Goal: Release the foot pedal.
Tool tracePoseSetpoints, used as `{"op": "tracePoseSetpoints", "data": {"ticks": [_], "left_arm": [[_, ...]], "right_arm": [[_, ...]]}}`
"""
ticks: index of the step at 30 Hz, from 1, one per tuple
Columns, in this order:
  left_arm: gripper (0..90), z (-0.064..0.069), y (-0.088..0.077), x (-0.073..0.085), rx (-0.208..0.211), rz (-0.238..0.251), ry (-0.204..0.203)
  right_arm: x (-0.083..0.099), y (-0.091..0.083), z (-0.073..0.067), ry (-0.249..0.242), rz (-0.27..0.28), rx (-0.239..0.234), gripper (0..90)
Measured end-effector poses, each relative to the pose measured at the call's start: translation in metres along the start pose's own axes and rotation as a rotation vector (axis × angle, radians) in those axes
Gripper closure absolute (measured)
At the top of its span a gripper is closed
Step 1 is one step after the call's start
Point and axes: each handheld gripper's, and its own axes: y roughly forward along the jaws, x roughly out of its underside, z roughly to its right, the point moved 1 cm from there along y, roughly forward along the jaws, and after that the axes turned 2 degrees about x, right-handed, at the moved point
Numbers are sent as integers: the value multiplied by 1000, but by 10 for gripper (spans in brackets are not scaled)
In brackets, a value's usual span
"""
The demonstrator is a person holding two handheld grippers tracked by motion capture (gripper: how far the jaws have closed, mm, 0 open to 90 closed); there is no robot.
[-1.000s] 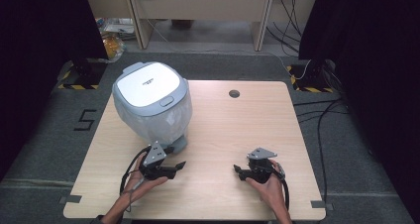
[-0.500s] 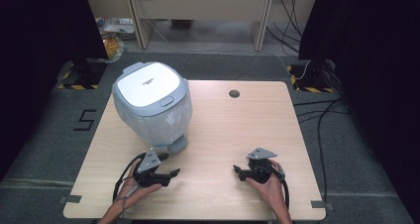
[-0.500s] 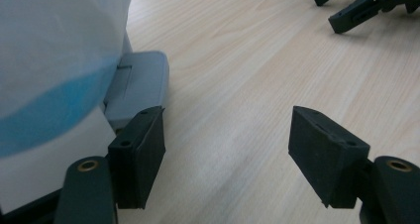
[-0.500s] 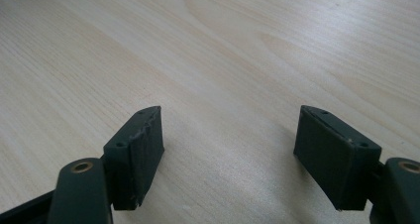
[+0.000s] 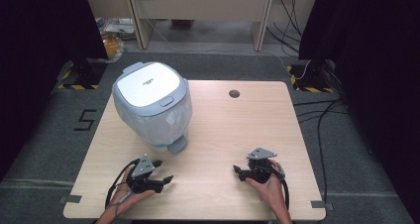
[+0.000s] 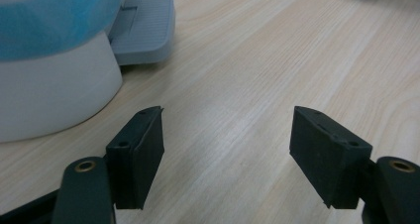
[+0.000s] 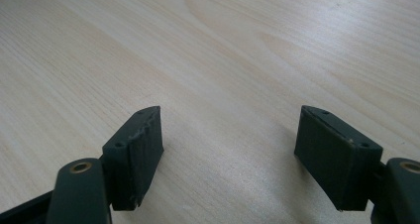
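The pedal bin (image 5: pixel 152 105) stands upright on the left rear part of the wooden table (image 5: pixel 228 125), its white lid down and a blue liner bag bulging out under the lid rim. Its grey foot pedal (image 5: pixel 177 145) juts from the base toward the person's side of the table; in the left gripper view the pedal (image 6: pixel 143 30) sits at the upper left, with the bin's white lower wall (image 6: pixel 54 85) beside it and the blue bag above.

The left gripper (image 5: pixel 162 172) is held low over the table near the front edge, just in front of the pedal and apart from it, pointing to the right. Its jaws have just been opening and now stand well apart, with bare wood between them and nothing gripped; the left gripper view shows the gap (image 6: pixel 228 154) plainly.

The right gripper (image 5: pixel 239 172) is held by the other hand at the front right of the table, well apart from the bin, pointing left toward the other tool. Its jaws are spread wide too, and the right gripper view (image 7: pixel 230 154) shows bare tabletop between them.

A small round hole (image 5: pixel 234 93) lies in the table near its far edge, to the right of the bin
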Motion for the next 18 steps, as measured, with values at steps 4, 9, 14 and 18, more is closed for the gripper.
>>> {"op": "tracePoseSetpoints", "data": {"ticks": [4, 9, 14, 18], "left_arm": [[289, -1, -1, 3, -2, -11, -8], [279, -3, 0, 8, -3, -43, -15], [266, -3, 0, 10, -17, -66, -16], [263, -3, 1, 10, -24, -84, -33]], "right_arm": [[0, 0, 0, -2, 1, -1, 266], [0, 0, 0, 1, -1, 0, 265], [0, 0, 0, -1, -2, -1, 263], [0, 0, 0, -3, -1, -1, 259]]}}
